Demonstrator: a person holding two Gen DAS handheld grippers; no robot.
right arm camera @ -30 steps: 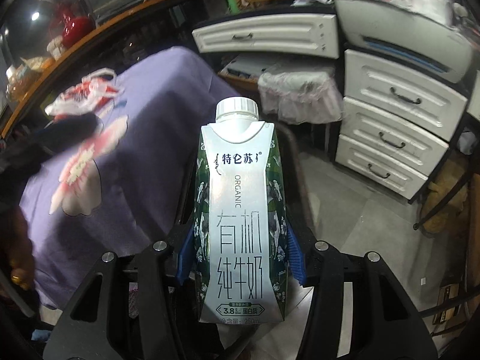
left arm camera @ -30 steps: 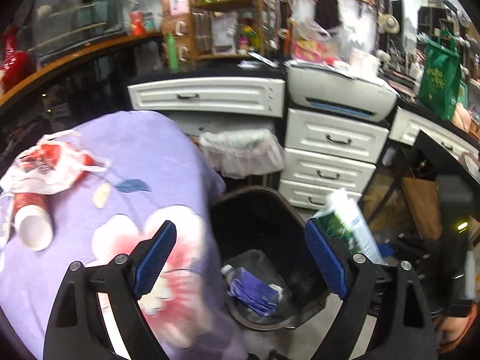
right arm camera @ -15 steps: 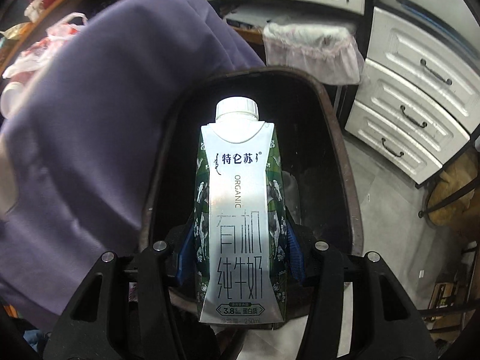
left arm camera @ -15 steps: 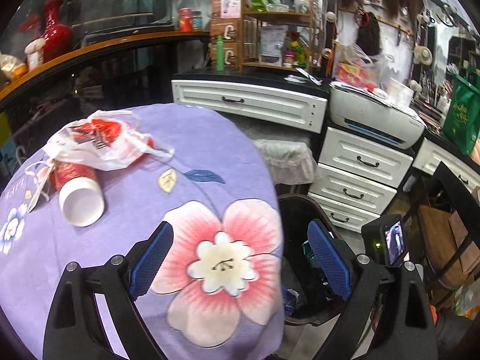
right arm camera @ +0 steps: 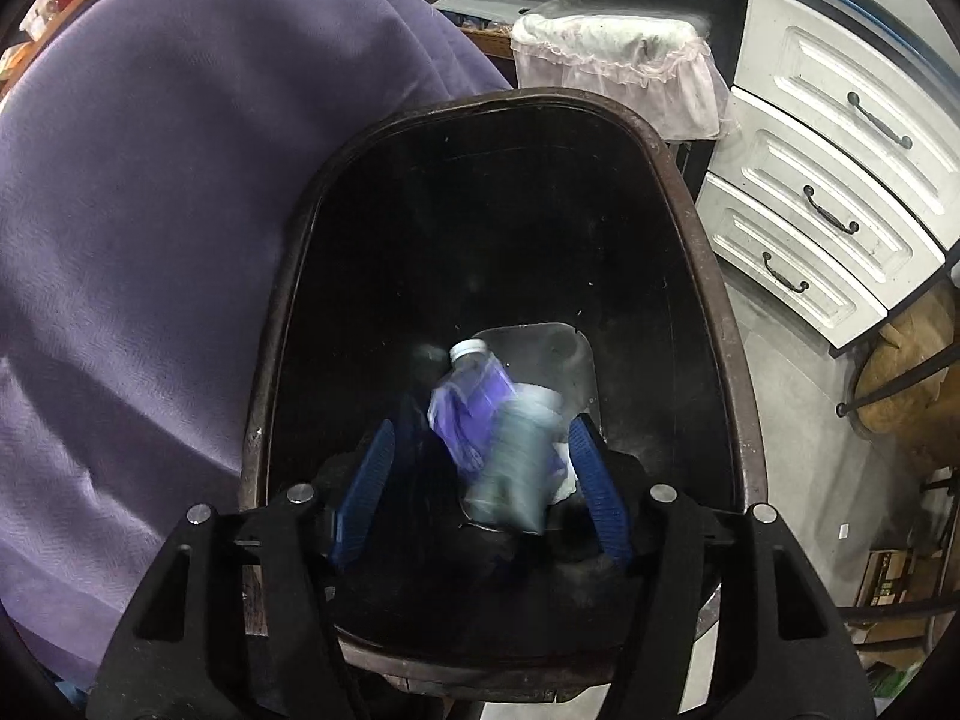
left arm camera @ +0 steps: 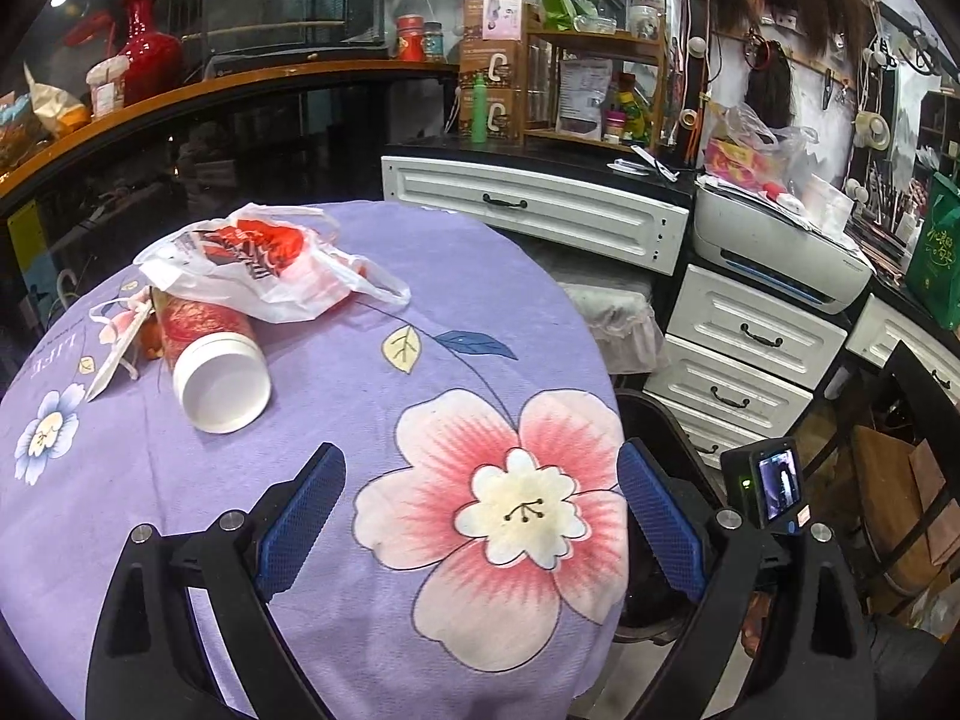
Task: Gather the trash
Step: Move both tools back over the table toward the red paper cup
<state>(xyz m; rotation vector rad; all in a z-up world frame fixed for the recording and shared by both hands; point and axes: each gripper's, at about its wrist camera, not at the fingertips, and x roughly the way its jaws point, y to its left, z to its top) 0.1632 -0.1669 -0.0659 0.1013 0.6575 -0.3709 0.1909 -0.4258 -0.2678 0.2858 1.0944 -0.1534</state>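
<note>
My right gripper (right arm camera: 480,486) is open above the dark trash bin (right arm camera: 690,228). The milk carton (right arm camera: 516,462) is a blur, falling inside the bin onto a purple-labelled bottle (right arm camera: 474,396). My left gripper (left arm camera: 480,516) is open and empty over the purple flowered tablecloth (left arm camera: 360,396). On the table at the far left lie a red paper cup (left arm camera: 210,354) on its side and a red-and-white plastic bag (left arm camera: 258,264) partly over it. The bin's rim (left arm camera: 666,420) shows at the table's right edge.
White drawers (left arm camera: 744,348) and a printer (left arm camera: 780,246) stand behind the bin. A lace-covered stool (right arm camera: 618,66) is beyond the bin. A dark counter with a red vase (left arm camera: 150,42) curves behind the table. The other gripper's camera (left arm camera: 774,486) sits right.
My right gripper moved over the bin, opened and let go of the milk carton, which is dropping in. My left gripper swung left from the bin to over the table.
</note>
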